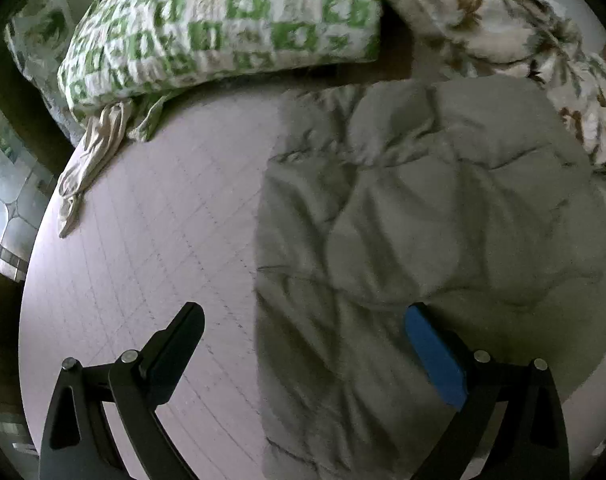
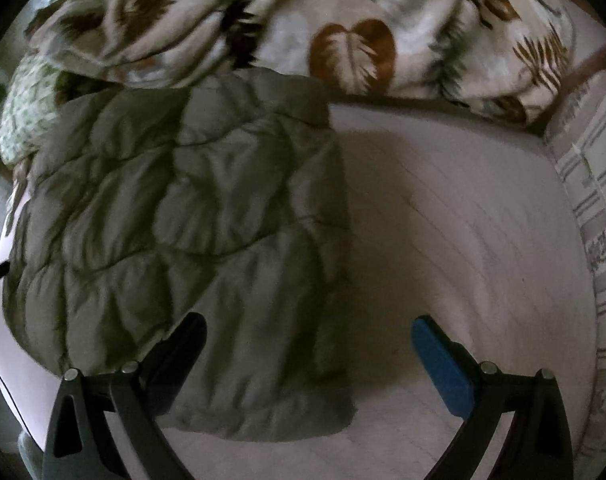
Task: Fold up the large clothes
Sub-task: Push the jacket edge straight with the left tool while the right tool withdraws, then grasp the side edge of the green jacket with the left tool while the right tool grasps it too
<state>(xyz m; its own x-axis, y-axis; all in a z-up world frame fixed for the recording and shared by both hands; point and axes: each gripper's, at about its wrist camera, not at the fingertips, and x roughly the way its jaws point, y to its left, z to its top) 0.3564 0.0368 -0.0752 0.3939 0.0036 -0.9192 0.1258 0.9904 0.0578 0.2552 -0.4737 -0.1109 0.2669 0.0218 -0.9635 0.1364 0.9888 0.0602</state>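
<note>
A grey-olive quilted puffer garment (image 1: 415, 216) lies crumpled and partly folded on a pale pink sheet (image 1: 151, 232); it also shows in the right wrist view (image 2: 183, 240). My left gripper (image 1: 305, 320) is open and empty, hovering over the garment's left edge, one finger above the sheet and the blue-padded finger above the fabric. My right gripper (image 2: 309, 332) is open and empty, over the garment's near right corner, its blue-padded finger above bare sheet.
A green-and-white patterned pillow (image 1: 223, 28) lies at the back left with a beige cloth (image 1: 91, 160) below it. A leaf-print duvet (image 2: 343, 32) is bunched along the back. A striped cushion (image 2: 595, 200) borders the right. A window (image 1: 3, 208) is at far left.
</note>
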